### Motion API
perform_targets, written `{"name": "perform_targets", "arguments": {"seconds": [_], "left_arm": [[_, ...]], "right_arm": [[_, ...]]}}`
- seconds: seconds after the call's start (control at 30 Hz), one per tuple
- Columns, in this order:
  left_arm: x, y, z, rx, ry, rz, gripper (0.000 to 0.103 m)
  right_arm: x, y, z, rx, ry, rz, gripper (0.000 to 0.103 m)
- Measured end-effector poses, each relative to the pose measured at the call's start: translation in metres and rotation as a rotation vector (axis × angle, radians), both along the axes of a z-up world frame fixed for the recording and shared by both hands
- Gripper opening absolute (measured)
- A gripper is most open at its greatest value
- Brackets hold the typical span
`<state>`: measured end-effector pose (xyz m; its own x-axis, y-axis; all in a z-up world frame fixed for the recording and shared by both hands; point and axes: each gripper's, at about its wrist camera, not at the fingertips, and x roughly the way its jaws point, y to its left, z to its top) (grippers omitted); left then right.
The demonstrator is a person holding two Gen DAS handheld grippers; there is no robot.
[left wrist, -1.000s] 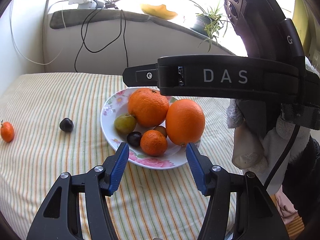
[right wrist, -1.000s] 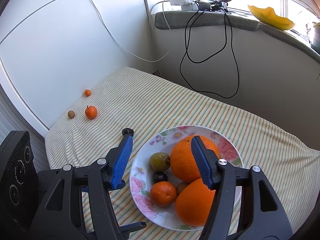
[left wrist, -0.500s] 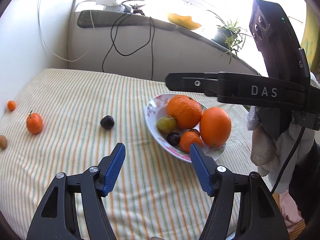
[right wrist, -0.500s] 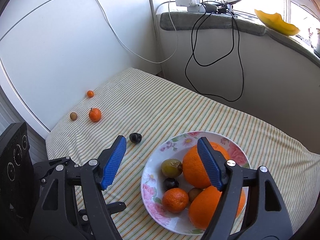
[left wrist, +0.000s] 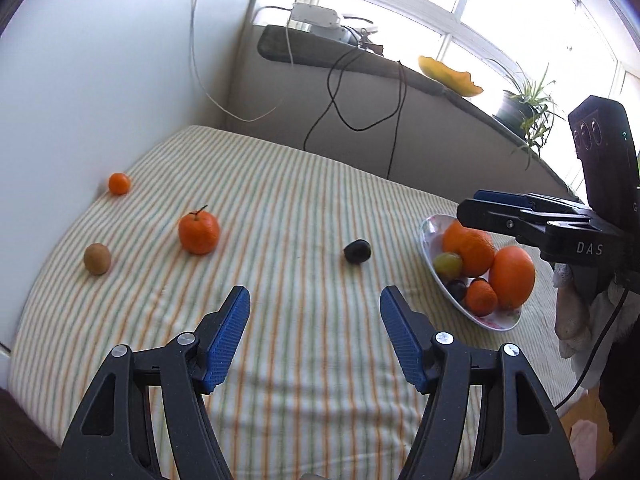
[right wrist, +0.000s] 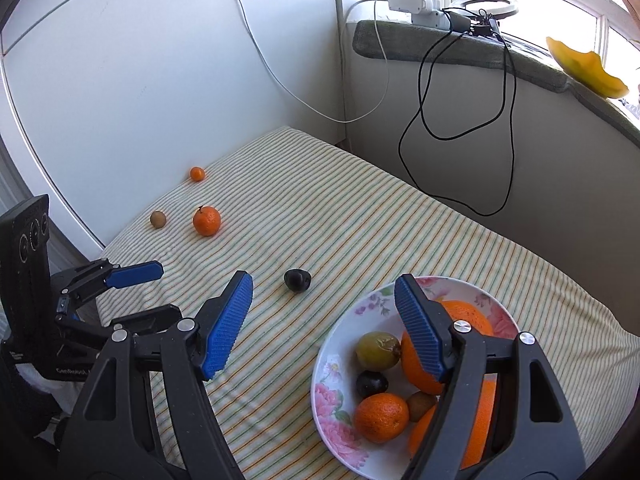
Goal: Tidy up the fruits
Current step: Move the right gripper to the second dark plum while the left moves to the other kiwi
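Note:
A floral plate holds two big oranges, a tangerine, a green fruit, a dark plum and a kiwi. On the striped cloth lie a dark plum, a tangerine with a stem, a kiwi and a small orange fruit. My left gripper is open and empty, above the cloth short of the loose plum. My right gripper is open and empty over the plate's left rim.
A white wall bounds the cloth on the left. A sill at the back carries a power strip, hanging black cables, a yellow peel-like thing and a potted plant.
My left gripper has swung left, away from the plate, bringing the loose fruits into view. My right gripper has drawn back and left a little. Both stay open.

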<state>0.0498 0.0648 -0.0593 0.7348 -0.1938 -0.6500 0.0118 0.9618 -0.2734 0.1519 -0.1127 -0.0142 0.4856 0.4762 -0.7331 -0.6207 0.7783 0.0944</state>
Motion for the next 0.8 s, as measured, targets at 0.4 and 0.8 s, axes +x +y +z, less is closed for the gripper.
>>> {"name": "perform_targets", "arguments": {"seconds": [0.4, 0.8], "left_arm": [[-0.010, 0.066, -0.010, 0.017, 0.009, 0.158, 0.067], [0.000, 0.108, -0.025, 0.072, 0.037, 0.243, 0.058]], "right_arm": [[0.003, 0.038, -0.015, -0.067, 0.008, 0.068, 0.076], [0.008, 0.069, -0.033, -0.158, 0.019, 0.130, 0.076]]}}
